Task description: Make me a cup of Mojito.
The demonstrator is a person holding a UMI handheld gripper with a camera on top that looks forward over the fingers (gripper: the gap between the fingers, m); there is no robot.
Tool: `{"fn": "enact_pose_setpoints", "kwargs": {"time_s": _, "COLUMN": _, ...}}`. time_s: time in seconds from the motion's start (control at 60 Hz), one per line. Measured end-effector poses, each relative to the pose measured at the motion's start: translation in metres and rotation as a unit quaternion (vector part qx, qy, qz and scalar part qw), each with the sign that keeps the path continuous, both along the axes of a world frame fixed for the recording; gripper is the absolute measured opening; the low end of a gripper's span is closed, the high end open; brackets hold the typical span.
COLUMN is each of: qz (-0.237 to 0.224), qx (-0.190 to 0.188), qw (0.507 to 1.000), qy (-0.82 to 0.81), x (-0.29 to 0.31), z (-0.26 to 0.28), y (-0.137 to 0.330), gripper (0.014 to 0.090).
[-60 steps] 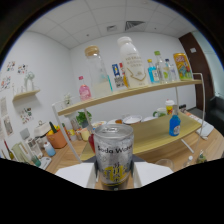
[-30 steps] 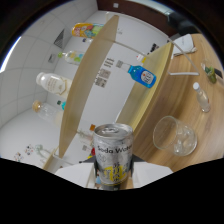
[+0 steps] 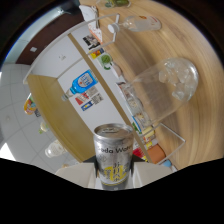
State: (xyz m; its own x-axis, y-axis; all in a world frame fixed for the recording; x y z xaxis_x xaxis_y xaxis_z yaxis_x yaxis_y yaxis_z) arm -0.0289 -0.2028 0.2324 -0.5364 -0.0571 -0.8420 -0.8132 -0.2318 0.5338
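There, you had the soda water can (image 3: 114, 156) pinched between the fingers (image 3: 75, 172), one white pad pressed against each side of it, its silver lid and pull tab facing the camera. Your gripper (image 3: 114, 175) was rolled well over, so the whole room sat tilted around the can. Beyond the can, up and to one side, stood a clear glass (image 3: 170, 85) holding ice cubes (image 3: 179, 80), resting on the wooden table (image 3: 200, 45) and well apart from the can. Farther past the glass, on the same table, lay a clear bottle with a white cap (image 3: 135, 22). On the other side of the can ran a wooden shelf (image 3: 55, 110), and a blue bottle with a white label (image 3: 82, 82) stood on it, nearer the can than the glass was. Small colourful items near the can's top edge were too blurred to name.
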Motion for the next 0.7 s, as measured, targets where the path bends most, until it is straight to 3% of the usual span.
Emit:
{"fn": "enact_pose_setpoints", "kwargs": {"time_s": 0.2, "qz": -0.007, "qx": -0.014, "qw": 0.999, "qy": 0.049, "x": 0.008, "z": -0.007, "y": 0.004, "gripper": 0.0507}}
{"fn": "enact_pose_setpoints", "kwargs": {"time_s": 0.433, "qz": -0.011, "qx": -0.009, "qw": 0.984, "qy": -0.179, "x": 0.011, "z": 0.002, "y": -0.001, "gripper": 0.0507}}
{"fn": "enact_pose_setpoints", "kwargs": {"time_s": 0.533, "qz": -0.019, "qx": 0.013, "qw": 0.930, "qy": -0.367, "x": 0.005, "z": 0.016, "y": 0.001, "gripper": 0.0510}}
{"fn": "enact_pose_setpoints", "kwargs": {"time_s": 0.7, "qz": -0.034, "qx": 0.071, "qw": 0.776, "qy": -0.626, "x": -0.012, "z": 0.035, "y": 0.003, "gripper": 0.0509}}
